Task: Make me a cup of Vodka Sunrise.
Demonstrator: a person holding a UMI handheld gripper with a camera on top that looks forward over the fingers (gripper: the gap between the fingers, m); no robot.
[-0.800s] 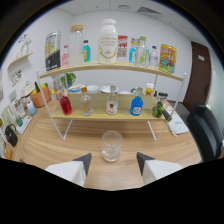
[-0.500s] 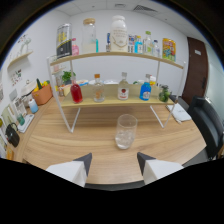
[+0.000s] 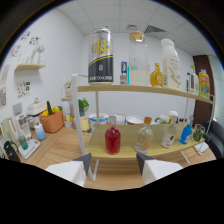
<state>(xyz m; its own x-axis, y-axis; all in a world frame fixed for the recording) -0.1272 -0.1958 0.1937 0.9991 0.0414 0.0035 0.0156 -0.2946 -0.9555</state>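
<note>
Gripper view: the gripper (image 3: 114,167) is spread wide with nothing between its two pale fingers (image 3: 75,172), aimed at the lower board of a two-tier wooden shelf (image 3: 145,90) on the wooden counter (image 3: 60,145).

Just ahead of the fingers stands a squat glass bottle of red liquid (image 3: 112,140), probably the syrup for the drink. It looks heavy for its size, rigid, smooth and breakable; a grip across the rounded body should be safest. Beside it sit one clear round glass bottle (image 3: 144,138) and one blue bottle (image 3: 186,134). The top board carries one black-and-yellow can (image 3: 101,55), one tall clear jar (image 3: 138,59) and one white bottle (image 3: 170,62).
</note>
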